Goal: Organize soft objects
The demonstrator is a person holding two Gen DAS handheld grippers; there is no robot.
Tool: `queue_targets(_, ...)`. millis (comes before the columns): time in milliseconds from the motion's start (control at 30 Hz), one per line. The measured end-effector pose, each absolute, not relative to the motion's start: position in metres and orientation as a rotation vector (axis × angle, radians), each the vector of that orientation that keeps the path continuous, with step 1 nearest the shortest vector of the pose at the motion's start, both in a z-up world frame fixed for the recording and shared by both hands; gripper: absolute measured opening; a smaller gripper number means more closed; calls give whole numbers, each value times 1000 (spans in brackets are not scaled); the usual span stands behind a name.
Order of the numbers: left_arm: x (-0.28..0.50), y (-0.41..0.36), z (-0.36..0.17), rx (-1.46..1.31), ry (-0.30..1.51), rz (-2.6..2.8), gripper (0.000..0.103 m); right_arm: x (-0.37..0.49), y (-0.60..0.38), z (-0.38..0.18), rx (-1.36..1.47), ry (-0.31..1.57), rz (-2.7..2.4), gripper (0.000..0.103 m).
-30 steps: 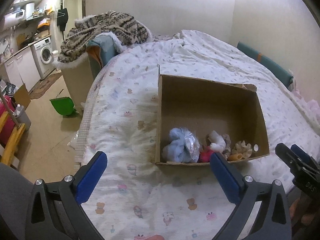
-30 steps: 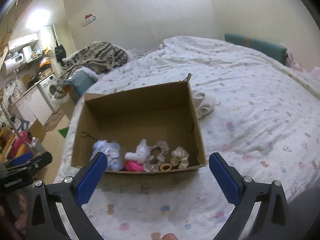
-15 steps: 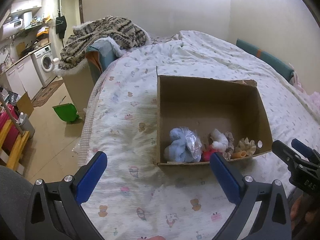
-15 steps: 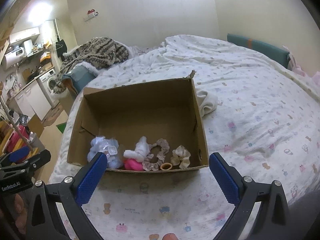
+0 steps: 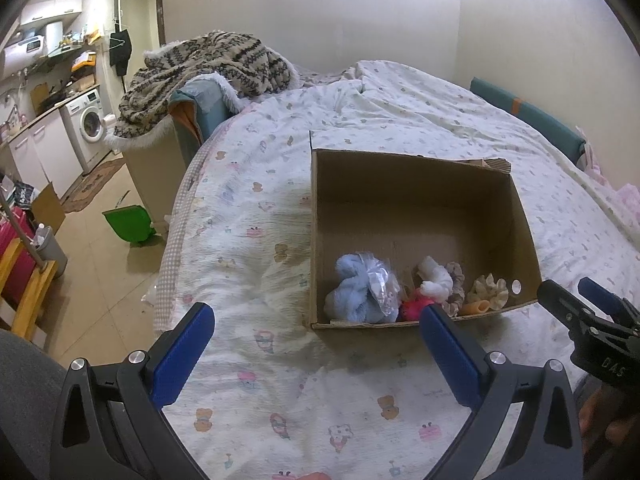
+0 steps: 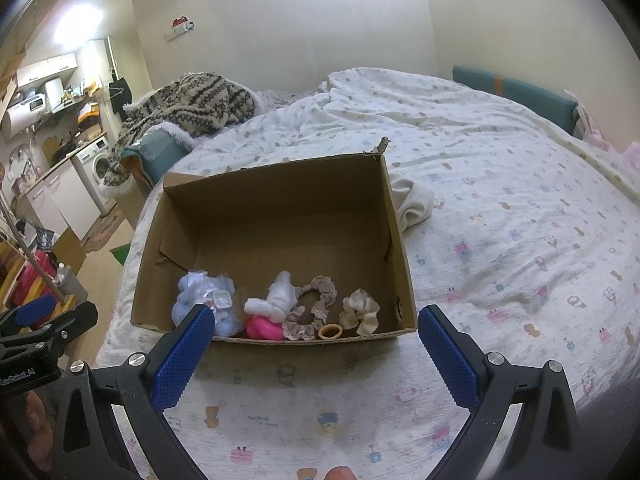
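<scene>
We see the cardboard box (image 6: 276,216) open on the bed (image 6: 500,240), its soft things lined along the near wall: a blue plush bundle (image 6: 204,304), a white piece (image 6: 276,298), a pink one (image 6: 262,328), a taupe scrunchie (image 6: 316,306), an orange ring (image 6: 330,331), a cream scrunchie (image 6: 360,310). Our left gripper (image 5: 316,344) and right gripper (image 6: 312,346) hover just before the box, fingers spread wide, holding nothing. A white cloth (image 6: 412,204) lies beside the box.

Soft objects (image 6: 280,308) (scrunchies, plush) line the cardboard box (image 6: 280,184).
</scene>
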State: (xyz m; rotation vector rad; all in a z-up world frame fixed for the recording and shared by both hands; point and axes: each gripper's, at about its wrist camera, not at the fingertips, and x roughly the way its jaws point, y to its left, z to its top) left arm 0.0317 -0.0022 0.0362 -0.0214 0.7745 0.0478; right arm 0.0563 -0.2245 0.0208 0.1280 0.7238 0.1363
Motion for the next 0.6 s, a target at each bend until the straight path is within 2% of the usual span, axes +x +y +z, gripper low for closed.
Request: queue_targets(600, 31, -4, 35, -15, 780, 40, 102, 57, -225, 20, 131, 724, 135, 103)
